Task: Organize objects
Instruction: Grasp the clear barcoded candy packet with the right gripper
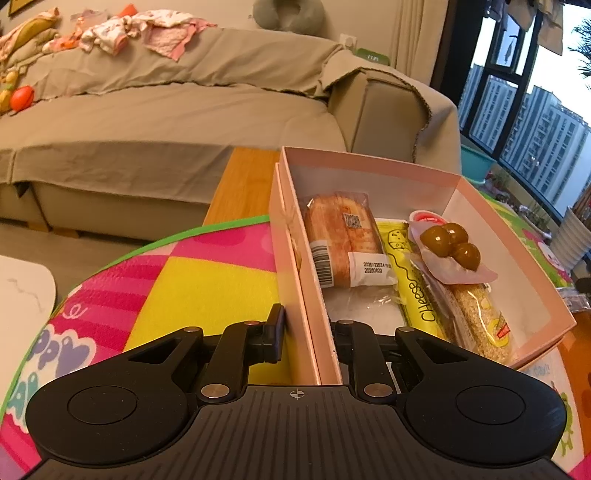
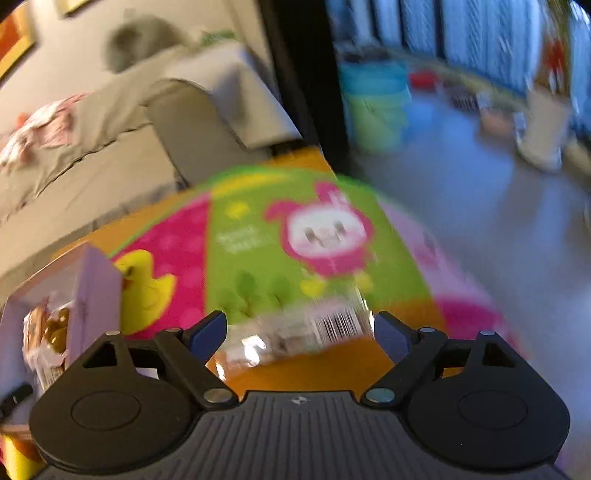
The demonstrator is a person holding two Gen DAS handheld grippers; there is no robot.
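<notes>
Left wrist view, near edge of the mat: the left gripper is clamped on the near-left wall of the pink box, one finger outside that wall and the other inside it, jaws drawn almost together.
Pink box: it stands open on the colourful play mat, and its far corner reaches over the mat's green border onto the wooden floor.
Box contents: a wrapped bread lies along the left wall; a yellow cheese packet lies just right of it; a clear pouch of green olives rests on top of a sesame bar by the right wall.
Background: a sofa under a beige cover stands beyond the mat, with baby clothes heaped on its back.
Right wrist view, over the mat's right part: the picture is heavily blurred.
Right gripper: its jaws stand wide apart and the pads press on nothing.
Clear snack packet: it carries a barcode and lies on the mat between the two spread fingers; contact cannot be judged through the blur.
Pink box, this view: it sits at the left edge, well apart from the packet.
</notes>
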